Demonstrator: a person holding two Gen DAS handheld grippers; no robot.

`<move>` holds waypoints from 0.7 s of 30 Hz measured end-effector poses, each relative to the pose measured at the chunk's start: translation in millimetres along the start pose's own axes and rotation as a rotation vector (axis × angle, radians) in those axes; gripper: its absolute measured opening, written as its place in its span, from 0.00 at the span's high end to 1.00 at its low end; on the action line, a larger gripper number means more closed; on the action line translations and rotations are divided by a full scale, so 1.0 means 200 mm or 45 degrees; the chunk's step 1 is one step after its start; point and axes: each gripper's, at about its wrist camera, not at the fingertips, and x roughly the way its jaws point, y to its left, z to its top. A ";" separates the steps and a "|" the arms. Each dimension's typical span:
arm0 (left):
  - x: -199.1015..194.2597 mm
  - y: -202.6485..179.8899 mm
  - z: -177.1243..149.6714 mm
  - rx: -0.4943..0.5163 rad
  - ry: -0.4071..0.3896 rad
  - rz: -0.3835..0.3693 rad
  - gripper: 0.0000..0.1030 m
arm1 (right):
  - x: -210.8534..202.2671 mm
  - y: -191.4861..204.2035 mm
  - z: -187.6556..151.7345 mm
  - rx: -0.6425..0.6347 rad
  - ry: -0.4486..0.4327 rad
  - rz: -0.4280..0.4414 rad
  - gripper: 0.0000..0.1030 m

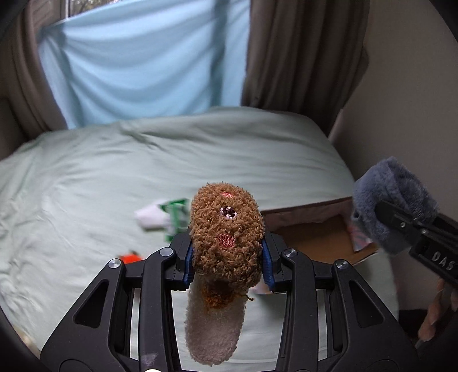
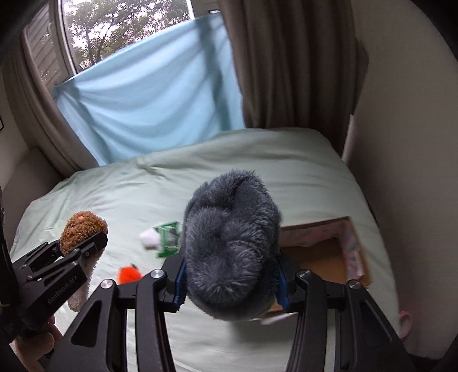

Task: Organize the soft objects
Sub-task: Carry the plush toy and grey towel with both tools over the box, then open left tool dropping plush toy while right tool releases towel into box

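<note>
Socks fill both of my claws above the bed (image 2: 257,160). My left claw (image 1: 226,251) is closed on a brown fuzzy sock (image 1: 226,226) with small pink patches; its blue pads (image 1: 266,263) press on both sides of the brown part, and the pale cream end of the sock hangs down below them, free in the air. My right claw (image 2: 230,279) is closed on a grey fluffy sock (image 2: 229,243), a thick bundle that bulges over the pads, so that the jaws stand partly apart around it. In the left wrist view this grey bundle and the right claw show at the right edge, well above the box. On the pale green sheet of the bed lies an open cardboard box (image 2: 323,257), close to the right edge of the bed, with some pink patterned cloth (image 2: 353,254) against its right wall. Near the middle of the bed, left of the box, lies a white and green soft item (image 2: 163,237), and nearer to the front edge of the bed a small orange one (image 2: 130,274); both are blurred and I cannot tell what they are. Behind the far edge of the bed hang a light blue cloth (image 2: 148,106) and brown curtains (image 2: 286,63) before a window (image 2: 114,25). A pink thing (image 2: 405,320) hangs over the right edge of the bed.
</note>
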 end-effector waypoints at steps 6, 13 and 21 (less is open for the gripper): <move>0.25 -0.35 -0.02 0.017 0.112 -0.055 0.68 | 0.12 -0.35 0.00 0.001 0.091 -0.037 0.57; 0.62 -0.55 -0.05 0.044 0.271 -0.079 0.68 | 0.36 -0.61 0.03 0.061 0.218 -0.060 0.57; 1.04 -0.63 -0.12 0.056 0.475 -0.051 0.68 | 0.72 -0.81 0.04 0.135 0.402 -0.076 0.57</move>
